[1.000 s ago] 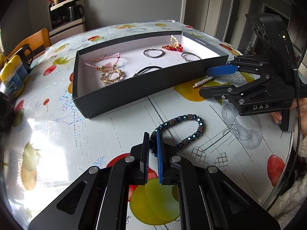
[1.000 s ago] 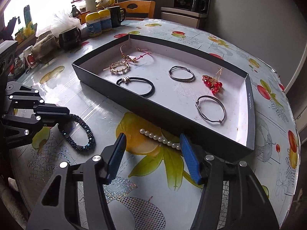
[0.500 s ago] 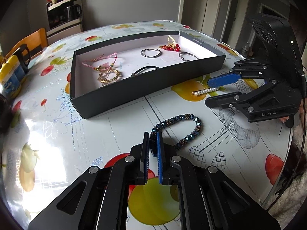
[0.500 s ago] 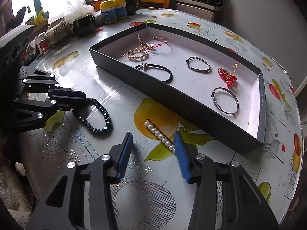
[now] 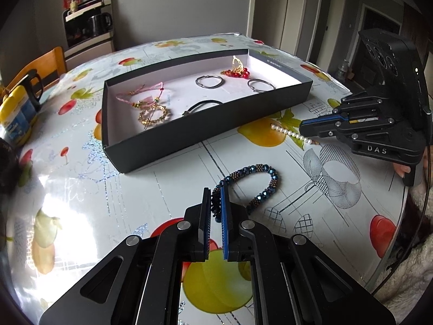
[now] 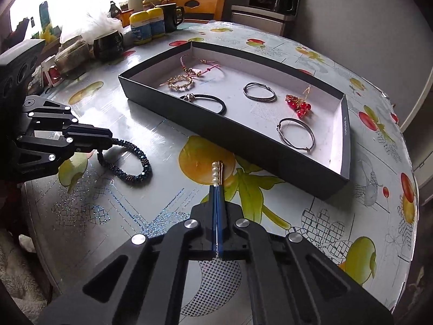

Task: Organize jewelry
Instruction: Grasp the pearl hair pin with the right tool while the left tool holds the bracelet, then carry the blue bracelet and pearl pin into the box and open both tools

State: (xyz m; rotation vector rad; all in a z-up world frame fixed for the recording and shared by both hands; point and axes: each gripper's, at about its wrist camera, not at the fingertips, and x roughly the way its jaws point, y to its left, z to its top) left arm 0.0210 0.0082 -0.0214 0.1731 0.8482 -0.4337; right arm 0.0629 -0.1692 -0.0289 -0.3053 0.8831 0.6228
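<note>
Pearl clip (image 6: 215, 172) betw. right hand-held gripper (image 6: 216, 189) pads

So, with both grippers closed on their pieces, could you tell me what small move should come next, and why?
Probably lift the right gripper a little. Its jaws have just closed on the pearl clip, which lies on the table just outside the tray. The left gripper already pinches the beaded bracelet.

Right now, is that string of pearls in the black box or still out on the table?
Out. The pearl strand lies on the tablecloth before the black box.
</note>
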